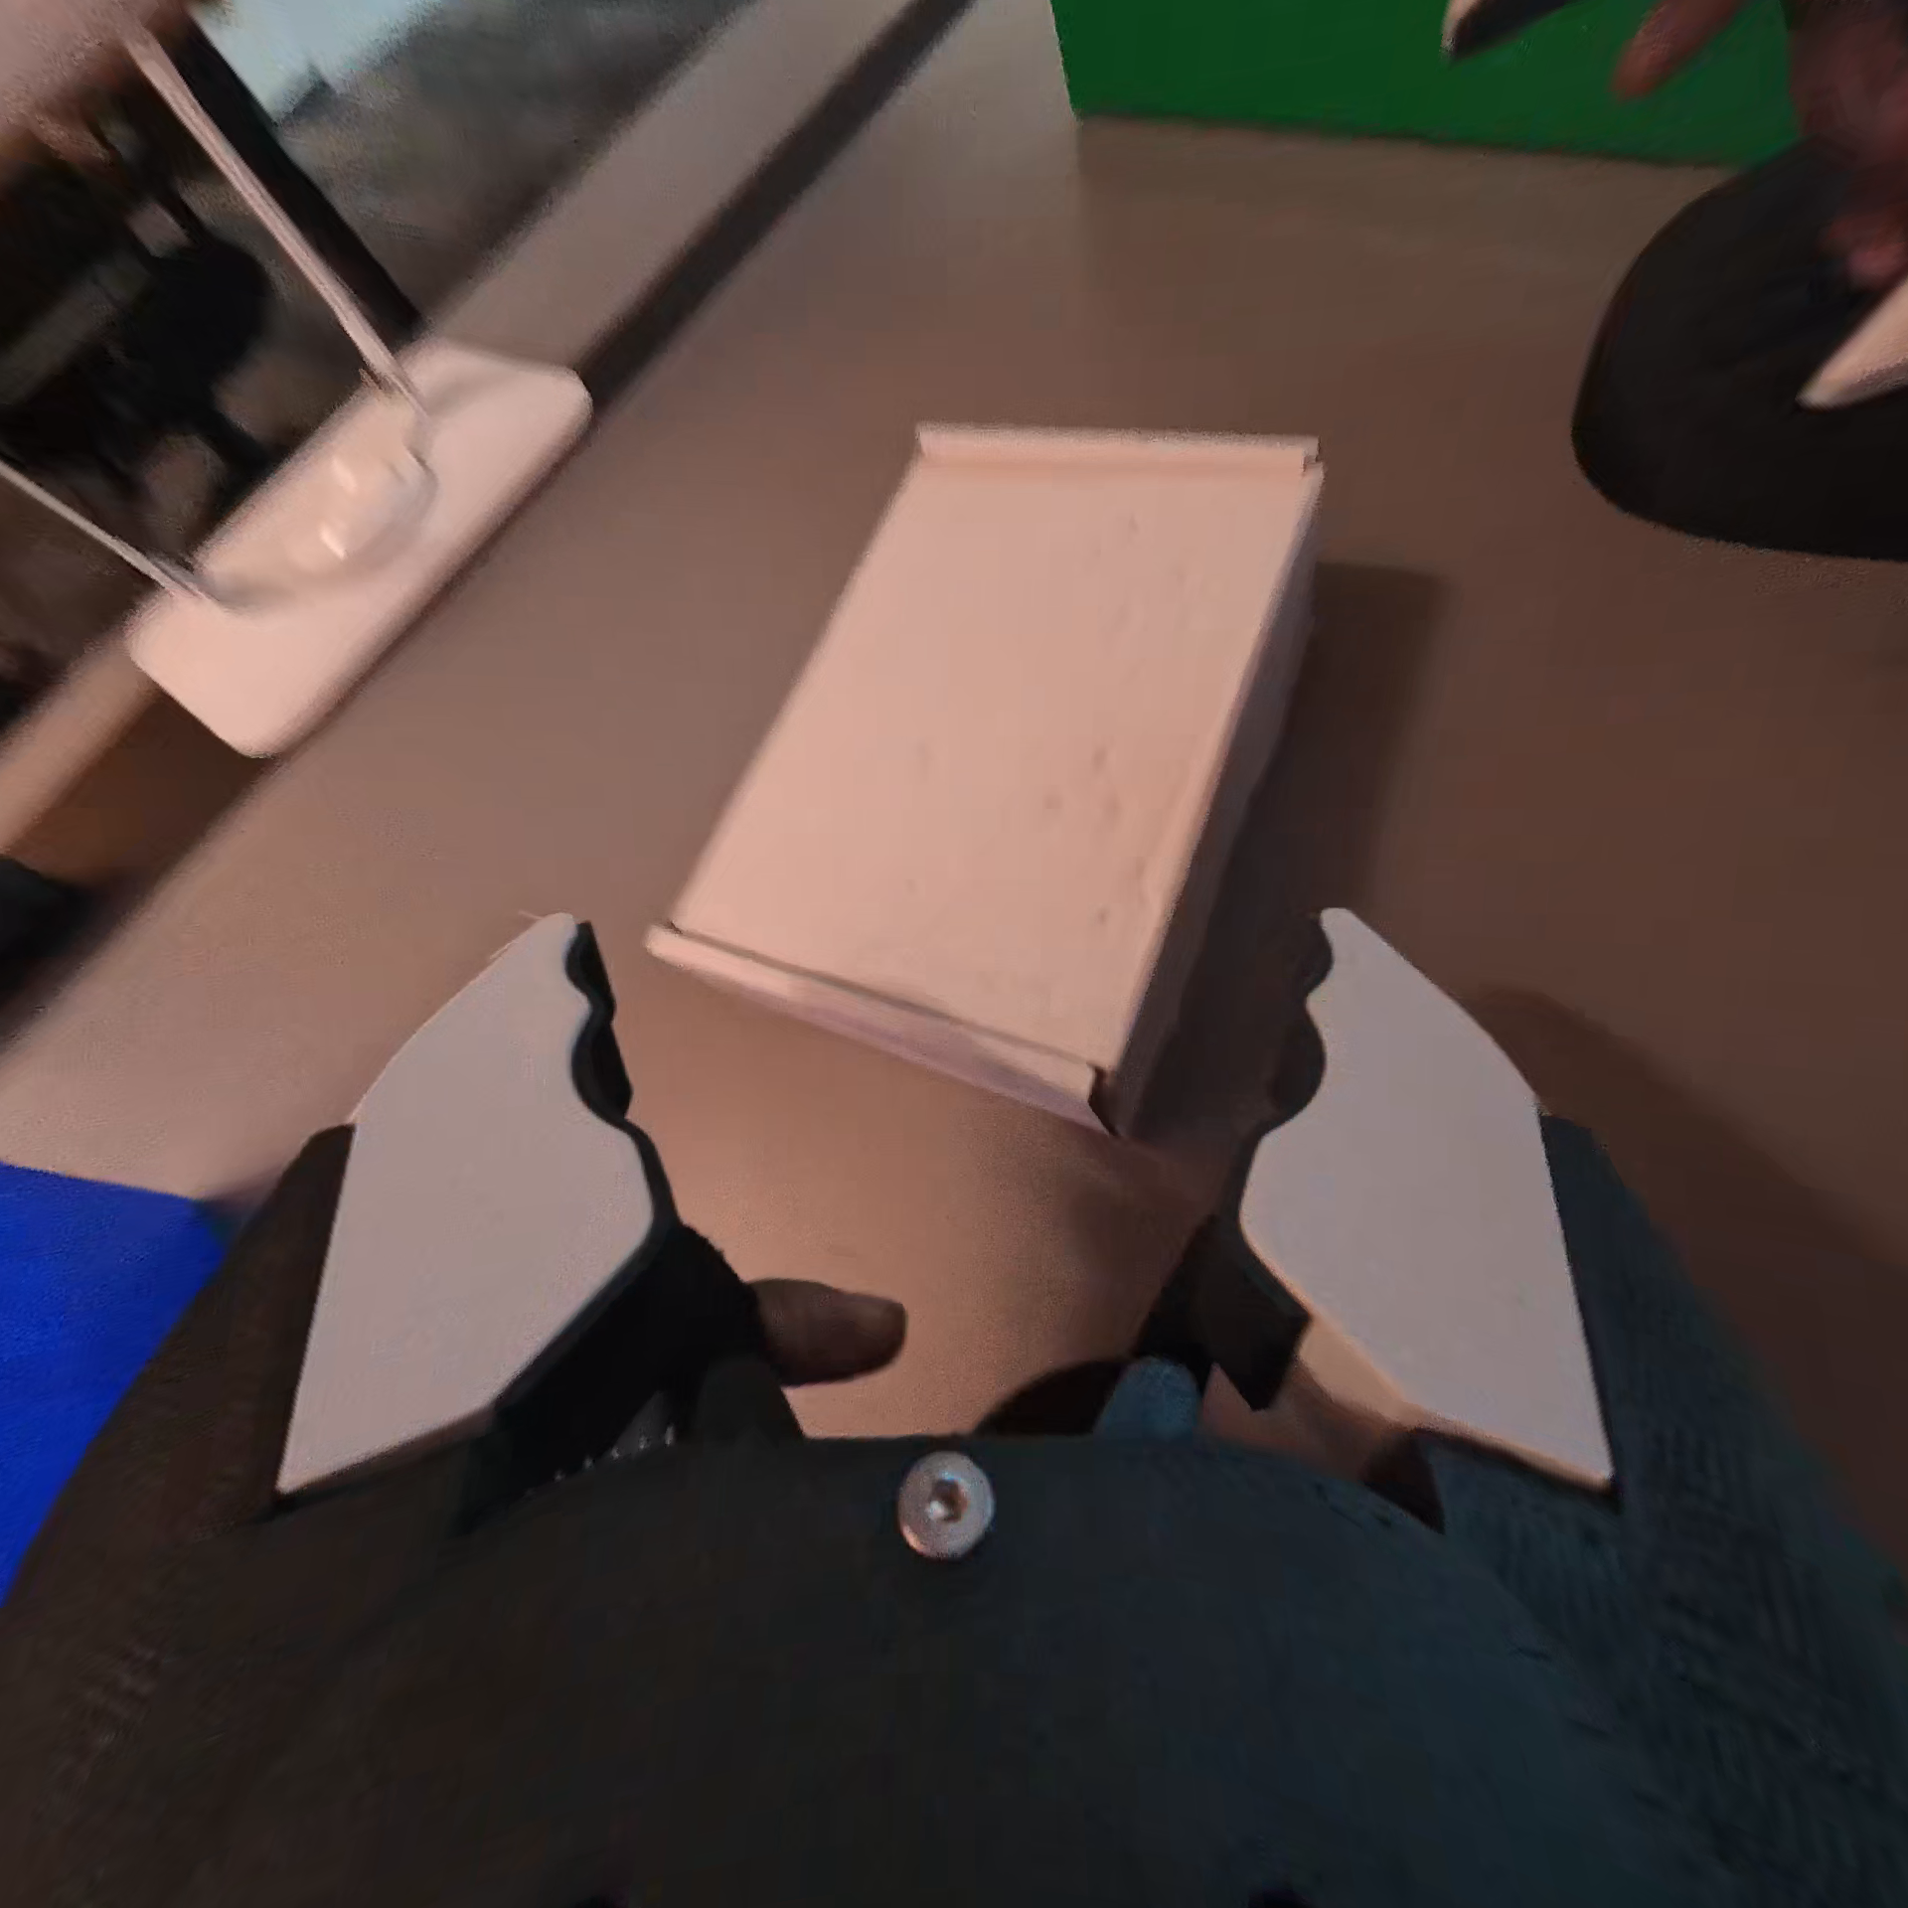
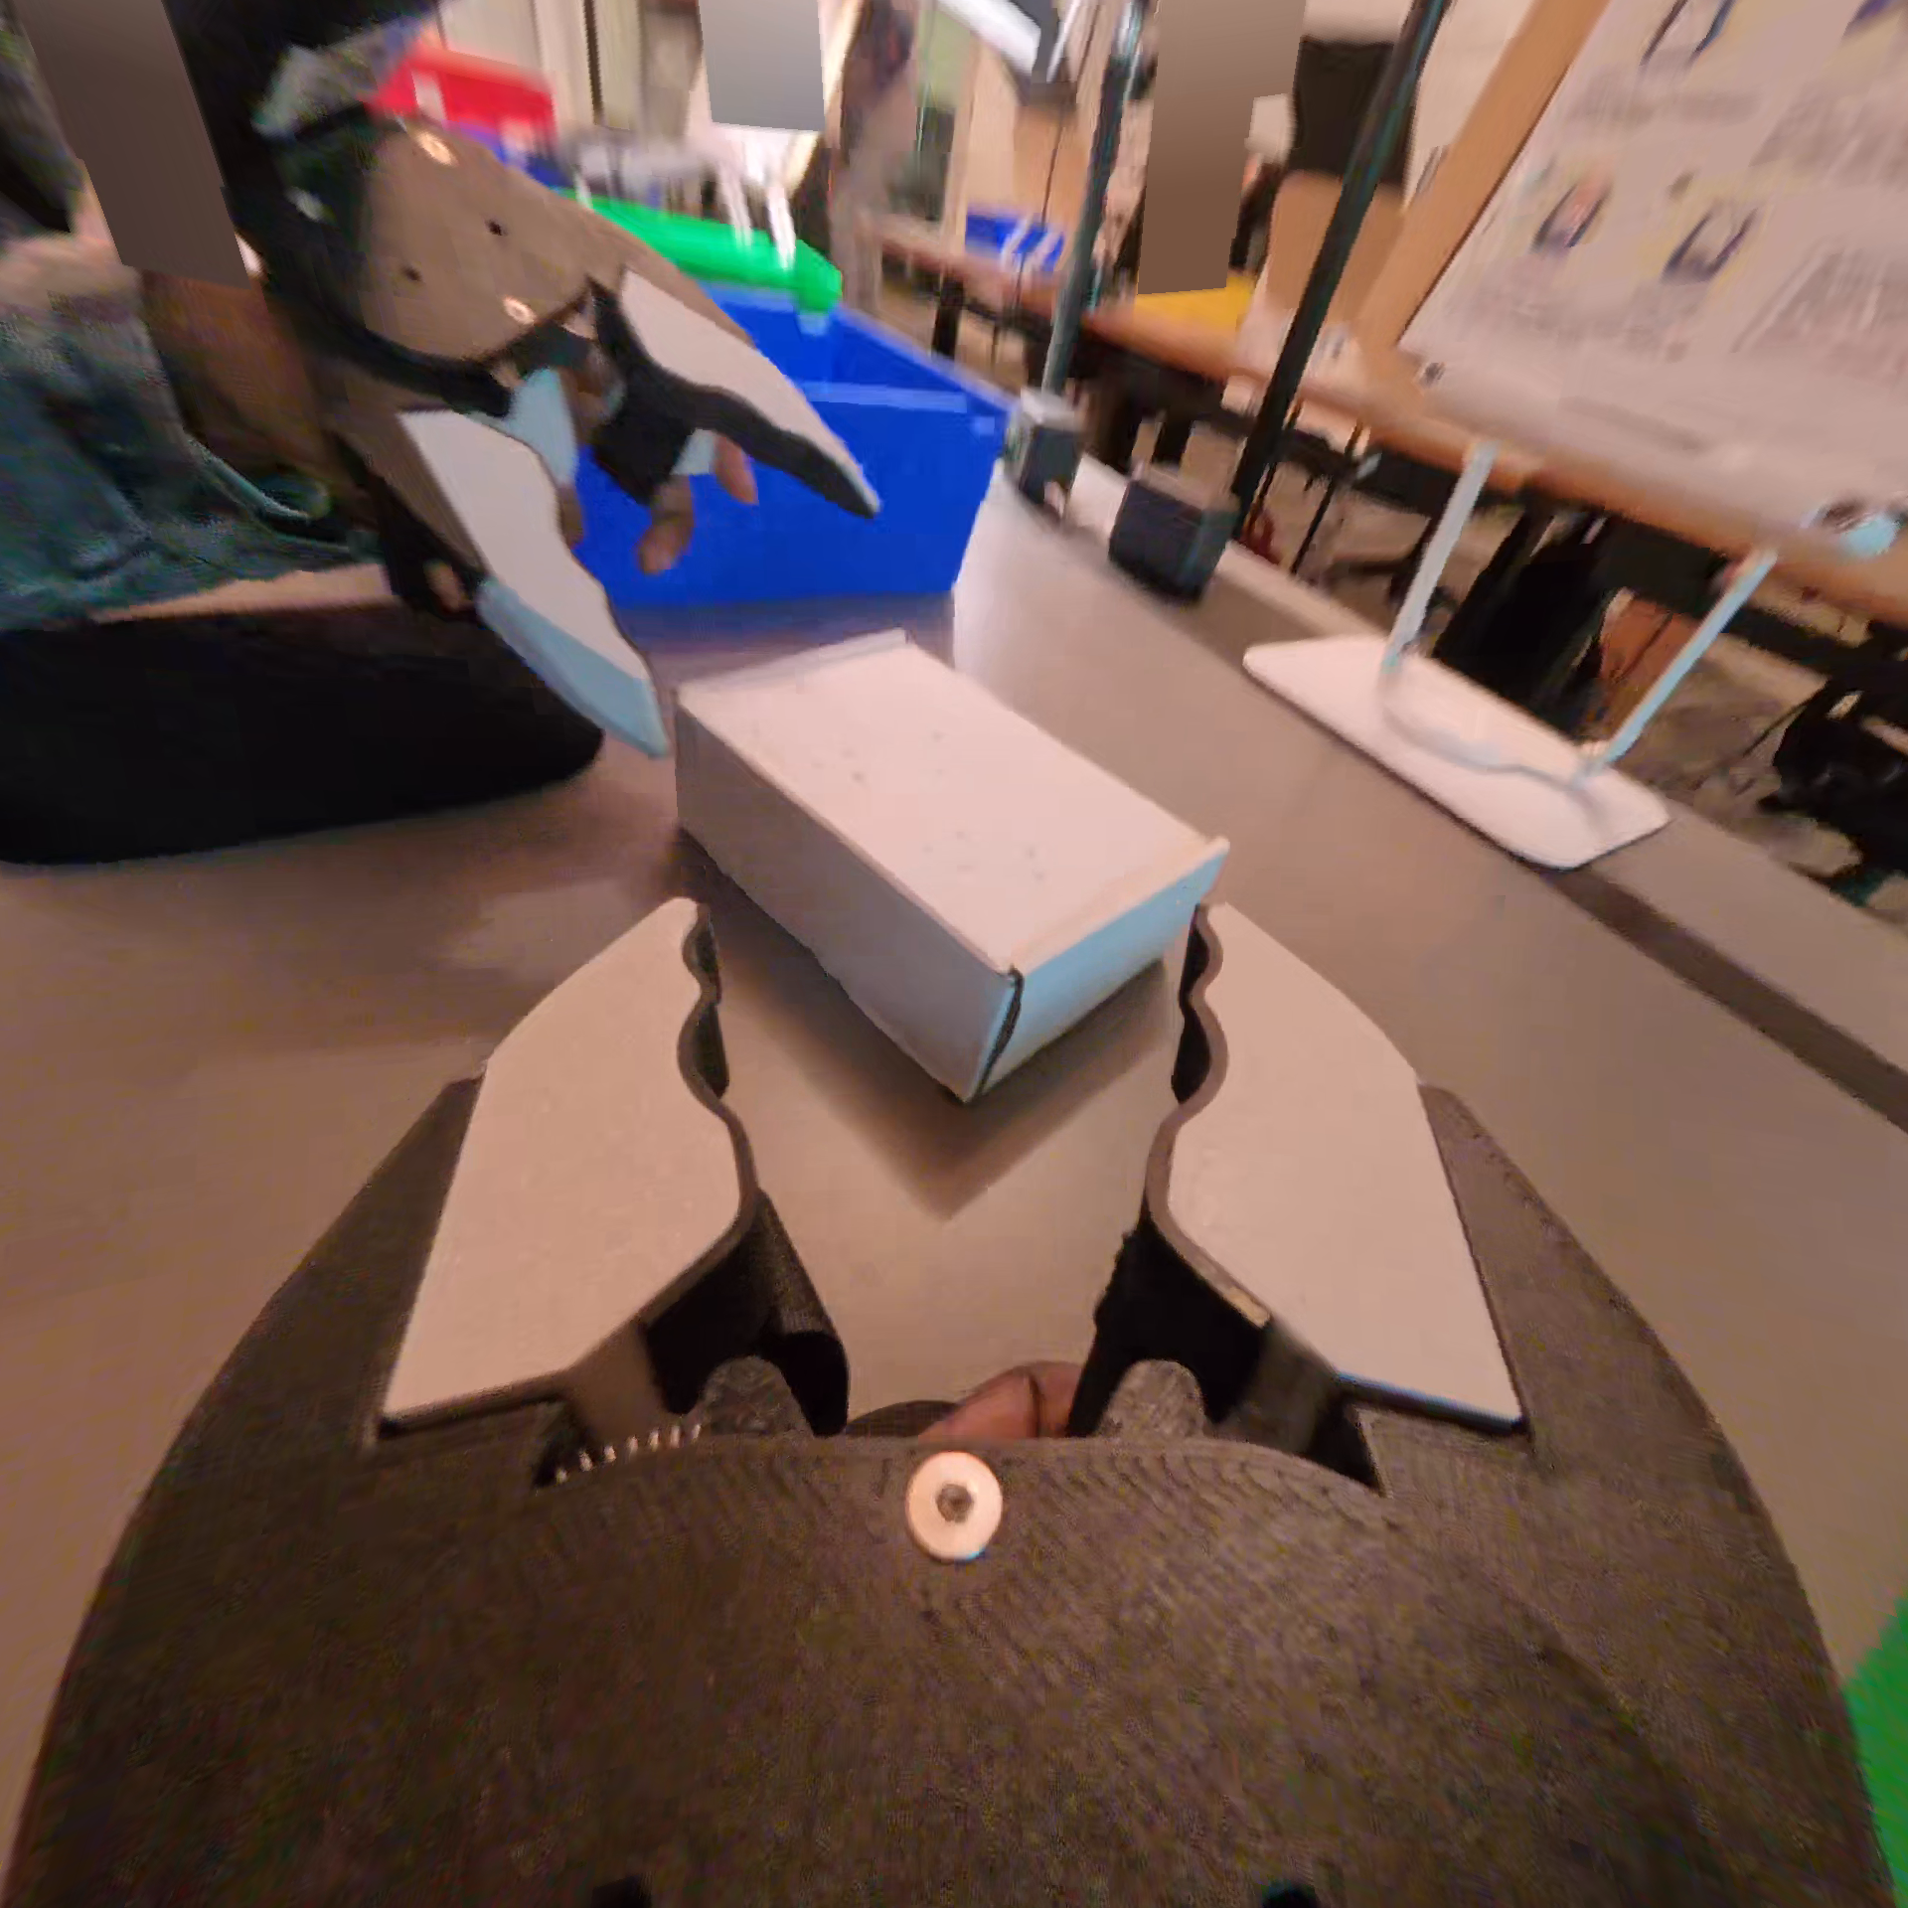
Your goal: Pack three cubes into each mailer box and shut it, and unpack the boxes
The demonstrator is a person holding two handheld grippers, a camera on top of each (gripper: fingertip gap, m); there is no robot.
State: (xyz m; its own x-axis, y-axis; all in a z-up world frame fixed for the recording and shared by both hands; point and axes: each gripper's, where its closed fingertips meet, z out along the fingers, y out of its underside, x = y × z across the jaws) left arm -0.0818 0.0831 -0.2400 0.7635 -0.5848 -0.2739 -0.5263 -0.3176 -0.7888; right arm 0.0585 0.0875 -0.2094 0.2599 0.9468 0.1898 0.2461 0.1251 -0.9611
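A white mailer box point(image 1: 1022, 754) lies shut on the grey table, with its lid down flat. It also shows in the right wrist view point(image 2: 929, 826). My left gripper point(image 1: 955, 940) is open and empty, just short of the box's near end. In the right wrist view the left gripper point(image 2: 764, 619) hangs open above the box's far left end. My right gripper point(image 2: 945, 929) is open and empty, with the box's near corner just beyond its fingertips. No cubes are in view.
A blue bin point(image 2: 826, 475) stands behind the box, with a green bin point(image 2: 723, 248) beyond it. A sign on a white stand point(image 2: 1466, 743) is at the table's right edge; the stand point(image 1: 361, 537) shows at the left in the left wrist view. A green surface point(image 1: 1342, 72) lies far back.
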